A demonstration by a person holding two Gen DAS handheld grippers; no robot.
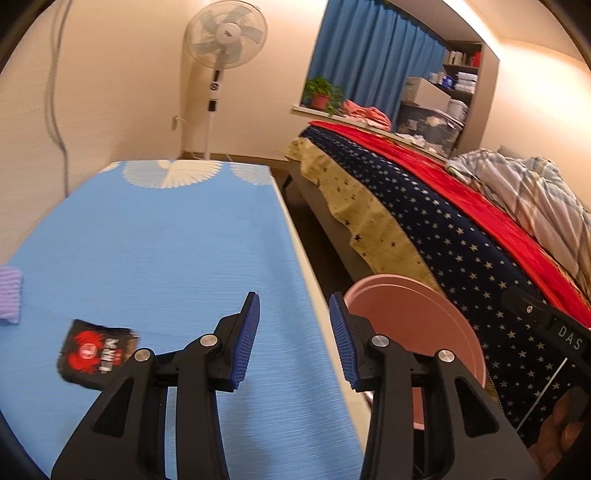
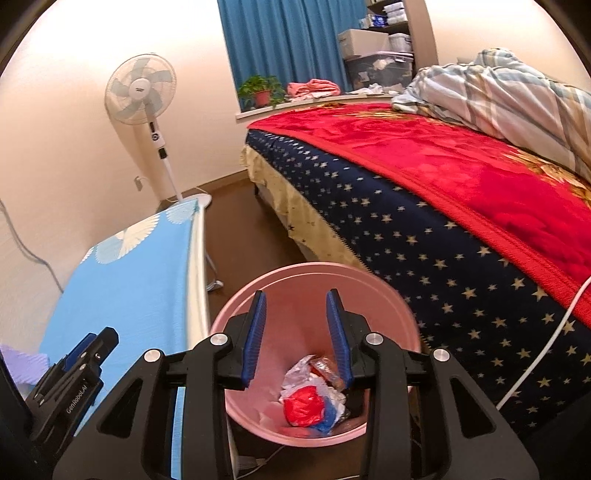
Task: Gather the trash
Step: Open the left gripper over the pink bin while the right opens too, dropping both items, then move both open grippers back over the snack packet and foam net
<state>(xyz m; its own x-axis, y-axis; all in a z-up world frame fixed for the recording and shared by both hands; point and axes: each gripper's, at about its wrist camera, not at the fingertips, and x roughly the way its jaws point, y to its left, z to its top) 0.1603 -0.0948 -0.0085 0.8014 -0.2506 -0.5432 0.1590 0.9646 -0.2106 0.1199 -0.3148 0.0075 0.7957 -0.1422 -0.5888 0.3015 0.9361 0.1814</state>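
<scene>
Two grippers, both with jaws apart and nothing between the blue pads. Left gripper sits bottom centre of the left wrist view, over the right edge of the blue-covered table; its right pad overlaps the rim of the pink bin in the picture, contact cannot be told. Black snack wrapper with red crab print lies flat on the table cover, lower left of that frame, well apart from the left gripper's pads. Purple knitted cloth at the far left edge, also on the table, partly cut off.

Right gripper is bottom centre of the right wrist view, aimed down into the mouth of the pink bin. Trash pile lies at the bin bottom: crumpled white paper, a red piece, a blue piece, a clear wrapper with something orange-brown inside. Nothing is gripped. The left gripper's body shows at the lower left of this frame, over the table cover.

Bin stands on the brown floor between the table and the bed, which has a star-print side and red blanket. Standing fan upper centre in the left view, against the wall. Blue curtain and a potted plant behind the bed.
</scene>
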